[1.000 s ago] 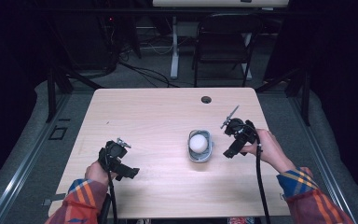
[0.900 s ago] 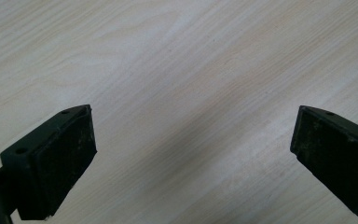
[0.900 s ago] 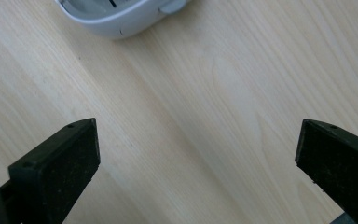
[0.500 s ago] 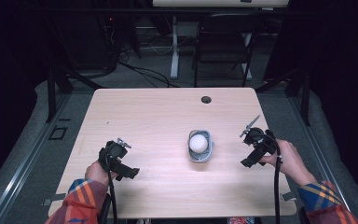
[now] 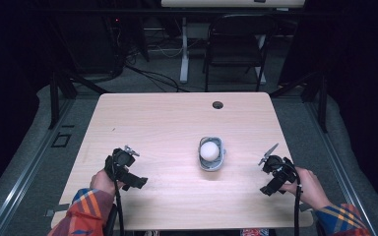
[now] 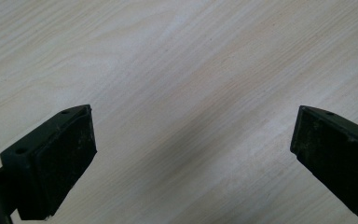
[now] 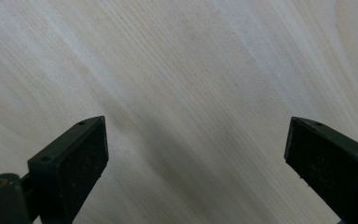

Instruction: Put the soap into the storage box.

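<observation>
A white ball (image 5: 209,150) rests in a small grey cup (image 5: 211,164) on the light wooden table (image 5: 167,123), a little right of centre. My left gripper (image 5: 128,178) is held low near the front left of the table, open, and its pads (image 6: 60,163) have bare wood between them. My right gripper (image 5: 271,178) sits near the front right edge, well to the right of the cup. It is open too, its pads (image 7: 74,158) spread wide over plain tabletop.
A round cable hole (image 5: 218,104) lies near the table's far edge. A black chair (image 5: 234,44) and a white desk leg (image 5: 183,49) stand behind the table. Cables (image 5: 147,73) trail on the grey floor.
My right gripper has drawn away from the cup's right side, toward the front right of the table. The left gripper has stayed put.
</observation>
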Tool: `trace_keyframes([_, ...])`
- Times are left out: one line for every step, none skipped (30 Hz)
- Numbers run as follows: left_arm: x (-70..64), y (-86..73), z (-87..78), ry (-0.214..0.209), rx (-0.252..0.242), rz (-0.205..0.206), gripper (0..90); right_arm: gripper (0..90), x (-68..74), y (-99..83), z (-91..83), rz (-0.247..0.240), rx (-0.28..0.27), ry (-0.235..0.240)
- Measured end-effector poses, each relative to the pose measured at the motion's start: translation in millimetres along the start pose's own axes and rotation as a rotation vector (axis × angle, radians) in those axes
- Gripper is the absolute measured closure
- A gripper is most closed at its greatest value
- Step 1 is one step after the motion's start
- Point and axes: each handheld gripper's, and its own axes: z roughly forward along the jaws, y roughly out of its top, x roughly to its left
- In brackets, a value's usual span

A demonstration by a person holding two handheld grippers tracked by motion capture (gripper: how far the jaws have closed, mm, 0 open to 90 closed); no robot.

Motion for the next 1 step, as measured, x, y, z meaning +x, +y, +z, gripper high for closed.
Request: trace_keyframes([0.0,0.1,0.0,-0.001,0.002,0.003,0.0,6.3,0.7,0.6,1.5,0.002,-0.001,0.004])
